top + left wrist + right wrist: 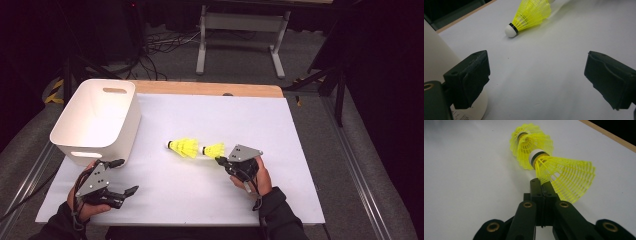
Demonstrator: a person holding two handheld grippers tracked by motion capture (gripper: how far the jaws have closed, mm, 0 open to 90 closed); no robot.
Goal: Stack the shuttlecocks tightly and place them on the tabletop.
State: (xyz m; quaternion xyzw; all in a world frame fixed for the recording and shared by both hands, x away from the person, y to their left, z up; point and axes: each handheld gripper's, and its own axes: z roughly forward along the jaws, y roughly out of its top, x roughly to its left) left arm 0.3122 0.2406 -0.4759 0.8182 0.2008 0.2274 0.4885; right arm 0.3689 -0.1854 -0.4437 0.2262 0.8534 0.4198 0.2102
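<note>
Two yellow shuttlecocks lie in a line at the middle of the white table. The far shuttlecock points its white cork to the left. The near shuttlecock has its cork against the far one's open skirt. My right gripper is shut, pinching the near shuttlecock's skirt wall at its side. My left gripper stands open near the table's front left, nothing between its jaws, aimed toward the far shuttlecock.
A white plastic bin with handle slots stands at the table's left, just beyond my left gripper. The white table sheet ends in a wooden strip at the back. A metal frame and cables lie on the floor beyond.
</note>
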